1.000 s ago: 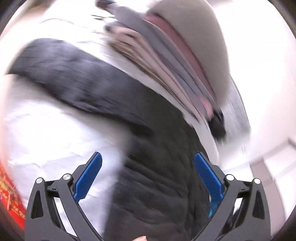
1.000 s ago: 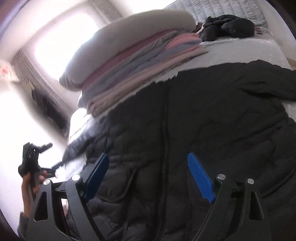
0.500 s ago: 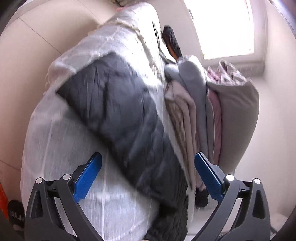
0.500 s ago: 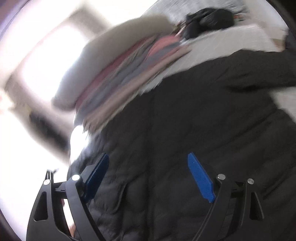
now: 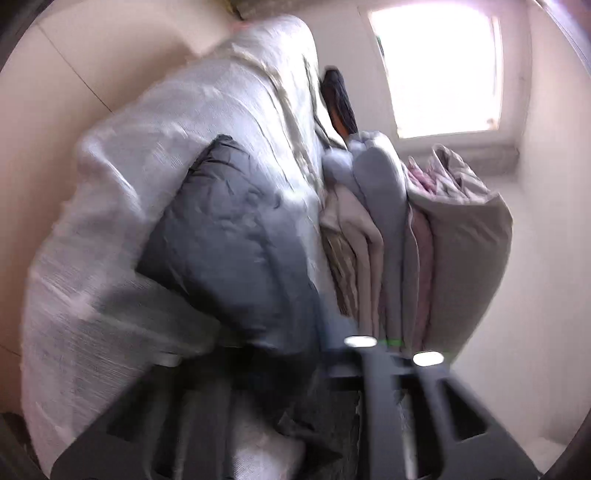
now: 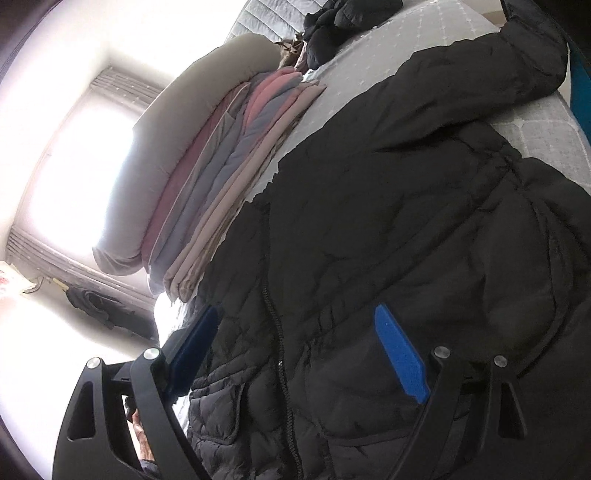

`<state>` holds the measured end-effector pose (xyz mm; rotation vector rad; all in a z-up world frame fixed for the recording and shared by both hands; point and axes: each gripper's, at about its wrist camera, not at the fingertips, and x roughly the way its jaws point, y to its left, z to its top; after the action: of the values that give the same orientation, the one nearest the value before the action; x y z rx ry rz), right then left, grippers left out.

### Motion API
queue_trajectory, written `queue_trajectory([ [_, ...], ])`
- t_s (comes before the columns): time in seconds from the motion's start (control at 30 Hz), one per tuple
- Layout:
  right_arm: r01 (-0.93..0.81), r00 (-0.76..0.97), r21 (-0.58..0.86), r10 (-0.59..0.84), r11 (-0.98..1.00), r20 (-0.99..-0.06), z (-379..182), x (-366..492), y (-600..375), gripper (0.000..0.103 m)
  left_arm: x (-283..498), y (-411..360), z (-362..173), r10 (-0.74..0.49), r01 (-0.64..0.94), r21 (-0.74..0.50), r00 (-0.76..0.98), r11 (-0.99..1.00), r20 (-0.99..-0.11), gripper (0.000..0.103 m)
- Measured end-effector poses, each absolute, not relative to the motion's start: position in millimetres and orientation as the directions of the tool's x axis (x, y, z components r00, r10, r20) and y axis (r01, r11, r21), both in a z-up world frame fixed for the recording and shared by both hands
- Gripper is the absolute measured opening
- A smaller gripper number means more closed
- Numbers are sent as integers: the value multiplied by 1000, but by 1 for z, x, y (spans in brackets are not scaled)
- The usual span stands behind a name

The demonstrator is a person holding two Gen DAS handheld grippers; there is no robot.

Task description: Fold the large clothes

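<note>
The right gripper (image 6: 295, 350) hangs with its jaws released and wide. Its blue pads (image 6: 400, 354) stand either side of the zipper line (image 6: 275, 332), above the waist of the black puffer jacket (image 6: 406, 221), and neither pad presses the fabric. That stance looks like a hand lining up on the hem side while the other hand takes its own hold.

In the left wrist view, the left gripper (image 5: 384, 354) is badly smeared by motion, but its jaws are clenched together. Dark jacket fabric runs right up against the fingers. Whether any of it is actually pinched between them, I cannot tell through the blur. The likely aim is the edge nearest the folded stack.

The jacket is the task's garment. It lies spread front-up and zipped on the pale quilted bedspread (image 6: 388, 44), with one sleeve (image 6: 517, 62) thrown out towards the far edge. Laid open and flat like that, it can be folded in on itself.

Just beside the jacket sits a stack of folded bedding (image 6: 221, 166) in grey, pink and beige, apparently parked out of the working area. Further back a dark bundle of clothing (image 6: 343, 14) rests near the head of the bed, and beyond that is a bright window (image 5: 439, 70).
</note>
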<state>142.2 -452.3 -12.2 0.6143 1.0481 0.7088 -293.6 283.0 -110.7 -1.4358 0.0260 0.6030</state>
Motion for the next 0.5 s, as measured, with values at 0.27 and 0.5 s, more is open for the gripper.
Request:
queue_trajectory([
  [0.27, -198, 427, 779, 768, 594, -477, 10, 147, -496, 84, -232, 237, -24, 345, -453, -832, 874, 319, -344, 4],
  [0.5, -148, 401, 838, 806, 526, -435, 4, 150, -513, 84, -113, 134, 37, 115, -329, -761, 940, 559, -322, 4],
])
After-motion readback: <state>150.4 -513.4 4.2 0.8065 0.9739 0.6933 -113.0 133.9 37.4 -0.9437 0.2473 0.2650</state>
